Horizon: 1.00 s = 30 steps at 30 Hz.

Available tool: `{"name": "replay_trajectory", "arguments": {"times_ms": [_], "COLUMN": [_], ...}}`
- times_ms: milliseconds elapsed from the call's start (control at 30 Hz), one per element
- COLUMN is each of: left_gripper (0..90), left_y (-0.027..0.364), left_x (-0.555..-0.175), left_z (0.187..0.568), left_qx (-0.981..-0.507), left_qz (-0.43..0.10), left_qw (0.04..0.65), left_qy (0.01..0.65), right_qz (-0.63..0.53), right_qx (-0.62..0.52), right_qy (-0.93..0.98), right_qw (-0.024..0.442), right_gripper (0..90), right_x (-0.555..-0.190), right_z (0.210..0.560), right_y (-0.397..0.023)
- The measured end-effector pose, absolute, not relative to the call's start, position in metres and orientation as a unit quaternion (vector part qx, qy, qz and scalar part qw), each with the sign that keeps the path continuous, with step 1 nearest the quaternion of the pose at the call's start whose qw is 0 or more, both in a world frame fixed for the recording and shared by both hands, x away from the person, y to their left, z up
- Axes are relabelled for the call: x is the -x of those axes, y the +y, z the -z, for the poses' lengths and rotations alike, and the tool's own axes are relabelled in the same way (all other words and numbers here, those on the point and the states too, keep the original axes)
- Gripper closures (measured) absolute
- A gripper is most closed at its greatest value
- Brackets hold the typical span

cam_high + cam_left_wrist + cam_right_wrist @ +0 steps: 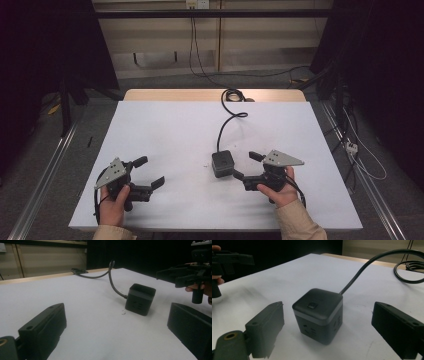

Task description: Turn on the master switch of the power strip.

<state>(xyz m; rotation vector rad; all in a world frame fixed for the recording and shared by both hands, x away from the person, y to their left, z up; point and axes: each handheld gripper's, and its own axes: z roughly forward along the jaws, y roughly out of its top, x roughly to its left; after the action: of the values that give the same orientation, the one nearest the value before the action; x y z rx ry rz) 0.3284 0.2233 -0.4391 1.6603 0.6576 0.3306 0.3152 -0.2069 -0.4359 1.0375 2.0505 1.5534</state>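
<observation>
Landmark = the black socket cube (222,163), sitting flat on the white table (165,130), roughly mid-table, a bit toward the person's side.

Nearest the cam: both hands at the near edge. Right gripper (245,166) is just right of the cube, jaws spread wide & pointing at it, the near jaw's tip about touching the cube's right face, nothing clamped. In the right gripper view the cube (318,313) sits between the two jaws w/ a gap each side, so released, not grasping. Left gripper (148,172) is well left of the cube, jaws also apart, holding nothing. Beyond the cube: its black cable (224,125) runs off the far face, curves & coils near the table's far edge.

Doing the step well (my read): looks like a grasp or let-go at the cube w/ the right hand. If grasping, centre the cube between the pads, square to two opposite flat faces, not corners; close low enough that it won't tip; keep the cable side free so the stiff lead doesn't twist the cube out. Left could steady the cable if it drags.

View diffs: right gripper view shows the cube's top button (312,306) & socket holes on its sides. Left gripper view shows the cube (140,299) side-on w/ the cable (112,280) arching up, and small white specks on the table by its base. High view gives the whole cable run.
</observation>
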Motion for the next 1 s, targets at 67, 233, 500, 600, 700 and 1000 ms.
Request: {"name": "replay_trajectory", "arguments": {"times_ms": [67, 233, 500, 600, 700, 1000], "left_gripper": [1.9, 1.9, 1.9, 1.9, 1.9, 1.9], "left_y": [0.224, 0.224, 0.226, 0.226, 0.226, 0.227], "left_x": [-0.328, -0.328, -0.328, -0.328, -0.328, -0.328], "left_z": [0.439, 0.439, 0.439, 0.438, 0.438, 0.438], "left_qx": [-0.720, -0.720, -0.716, -0.717, -0.717, -0.717], "left_qz": [-0.143, -0.143, -0.144, -0.145, -0.145, -0.145], "left_qw": [0.616, 0.616, 0.619, 0.619, 0.619, 0.619], "left_qy": [0.287, 0.286, 0.289, 0.287, 0.287, 0.287], "right_qz": [-0.551, -0.548, -0.540, -0.541, -0.541, -0.539], "right_qx": [-0.368, -0.368, -0.368, -0.371, -0.375, -0.388], "right_qy": [0.726, 0.729, 0.734, 0.731, 0.730, 0.723], "right_qw": [0.183, 0.182, 0.185, 0.185, 0.187, 0.190], "right_gripper": [10.6, 10.3, 10.2, 10.2, 10.3, 10.4], "right_x": [-0.314, -0.312, -0.310, -0.308, -0.306, -0.301], "right_z": [0.438, 0.440, 0.442, 0.443, 0.444, 0.448], "right_y": [-0.209, -0.211, -0.215, -0.219, -0.224, -0.239]}}
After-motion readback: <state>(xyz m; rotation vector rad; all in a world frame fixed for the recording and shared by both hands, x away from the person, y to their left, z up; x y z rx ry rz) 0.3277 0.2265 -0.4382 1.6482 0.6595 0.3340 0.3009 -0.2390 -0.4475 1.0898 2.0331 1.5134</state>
